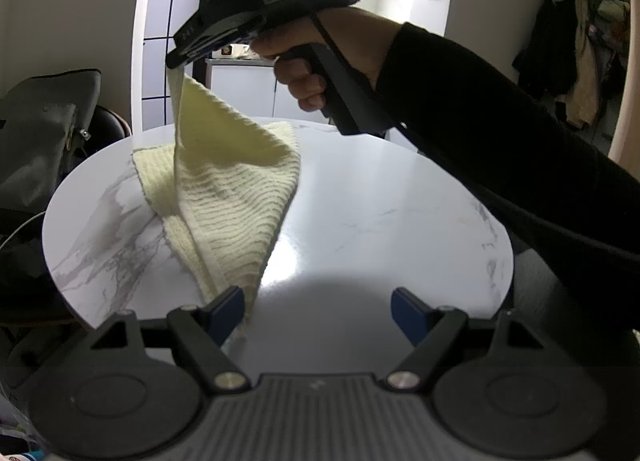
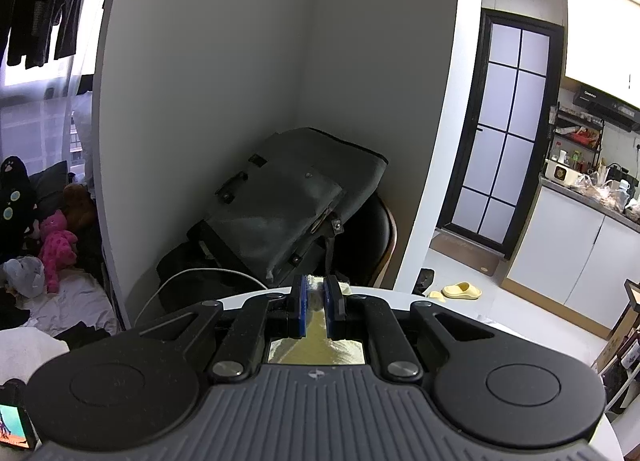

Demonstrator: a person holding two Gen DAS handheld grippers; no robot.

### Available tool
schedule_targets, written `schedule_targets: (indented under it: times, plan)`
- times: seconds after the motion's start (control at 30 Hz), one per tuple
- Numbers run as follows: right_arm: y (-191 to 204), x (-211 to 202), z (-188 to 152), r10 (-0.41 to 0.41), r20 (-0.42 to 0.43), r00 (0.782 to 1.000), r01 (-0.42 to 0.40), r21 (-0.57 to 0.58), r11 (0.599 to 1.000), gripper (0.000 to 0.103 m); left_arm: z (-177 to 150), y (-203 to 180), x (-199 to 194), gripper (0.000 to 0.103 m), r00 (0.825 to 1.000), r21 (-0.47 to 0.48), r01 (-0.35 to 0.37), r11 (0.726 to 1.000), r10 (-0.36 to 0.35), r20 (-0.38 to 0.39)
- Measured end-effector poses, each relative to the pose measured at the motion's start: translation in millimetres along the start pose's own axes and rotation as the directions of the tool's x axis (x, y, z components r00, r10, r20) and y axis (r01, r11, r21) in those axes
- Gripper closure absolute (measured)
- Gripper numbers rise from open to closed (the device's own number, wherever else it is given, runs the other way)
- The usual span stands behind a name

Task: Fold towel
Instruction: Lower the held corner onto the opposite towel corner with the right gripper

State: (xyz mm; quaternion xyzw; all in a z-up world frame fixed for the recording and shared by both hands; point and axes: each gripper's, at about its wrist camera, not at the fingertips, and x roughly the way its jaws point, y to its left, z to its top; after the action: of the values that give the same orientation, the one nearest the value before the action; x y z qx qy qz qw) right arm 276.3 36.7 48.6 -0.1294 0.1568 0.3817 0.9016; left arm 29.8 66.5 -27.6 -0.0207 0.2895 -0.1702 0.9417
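The pale yellow towel (image 1: 228,189) lay on the round marble table (image 1: 380,213), toward its 10 o'clock side; one corner was lifted high above the cloth by the right hand-held gripper (image 1: 176,61), whose fingers were pressed together on the fabric; the right wrist view showed the same pinch, with yellow cloth caught between the blue pads (image 2: 303,311). The raised corner pulled the towel into a tent, with one slope running down toward 6 o'clock and the rest flat on the table beneath it. The left hand-held gripper (image 1: 318,315) sat low at the table's 6 o'clock edge, its fingers spread wide and holding nothing; the towel's near tip lay just beside its left finger, touching or nearly so.

By my judgement a fold was under way; a layer already seemed to lie doubled under the lifted part, though how many folds were in place could not be told. What was left, as far as shown, was to carry the held corner across, lay it down on the lower layer with edges matched, and let go; the loose weave may sag and skew.
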Motion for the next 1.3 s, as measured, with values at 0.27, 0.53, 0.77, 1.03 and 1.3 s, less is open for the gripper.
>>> schedule_targets:
  times: [0.27,0.53,0.77,1.03,1.3]
  plan:
    - [6.1,24.9,7.5,0.011,-0.037,0.999,-0.012,-0.021,1.000,0.093,0.1,1.0,0.2,0.020,1.000,0.000,0.001,1.000,-0.001,-0.001]
    - [11.9,53.2,-4.9,0.019,-0.108,0.994,-0.021,-0.019,1.000,0.093,-0.1,2.5,-0.4,0.020,1.000,-0.004,0.007,1.000,-0.007,0.000]
    - [12.2,67.8,-14.0,0.038,-0.143,0.989,-0.036,0.017,0.999,0.090,0.6,3.8,-0.8,0.020,1.000,-0.003,0.012,1.000,-0.012,0.002]
    - [11.7,74.0,-23.7,0.057,-0.152,0.987,-0.047,0.070,0.996,0.062,-0.9,3.2,0.6,0.019,1.000,-0.005,0.018,1.000,-0.018,0.006]
    - [-6.1,57.5,-36.0,0.001,-0.170,0.985,0.007,0.048,0.999,0.059,0.1,1.1,5.1,0.019,1.000,-0.001,0.017,1.000,-0.017,0.007]
